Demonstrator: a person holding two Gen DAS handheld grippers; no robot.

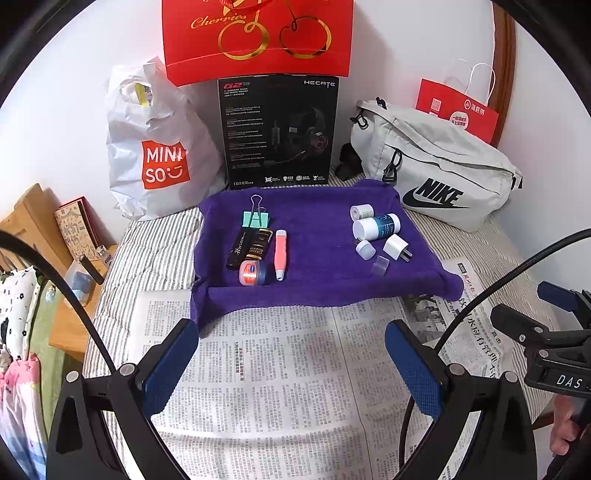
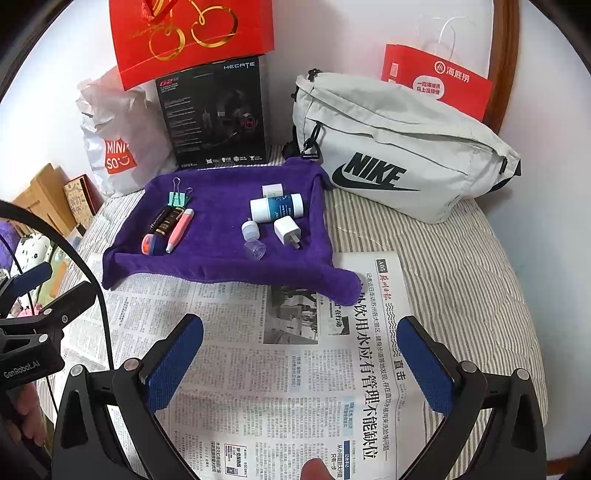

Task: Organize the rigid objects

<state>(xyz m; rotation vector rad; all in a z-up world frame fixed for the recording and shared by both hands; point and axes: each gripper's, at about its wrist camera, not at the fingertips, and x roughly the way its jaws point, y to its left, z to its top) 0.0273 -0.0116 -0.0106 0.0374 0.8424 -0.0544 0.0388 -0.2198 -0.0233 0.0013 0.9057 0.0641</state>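
Fuzzy purple cloth (image 1: 317, 236) over matt printed newspaper (image 1: 280, 387)

Red cherry bag (image 1: 256, 35) cut off at 12 o'clock edge. Headset box (image 1: 280, 131) small print too small to read. Black object (image 1: 347, 162) behind Nike bag (image 1: 436, 166) mostly hidden. Newspaper (image 2: 280, 387) body text illegible, cropped at 6 o'clock.

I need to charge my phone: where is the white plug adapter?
The white plug adapter lies on the purple towel's right half, just in front of the blue-and-white bottle, beside the clear cap.
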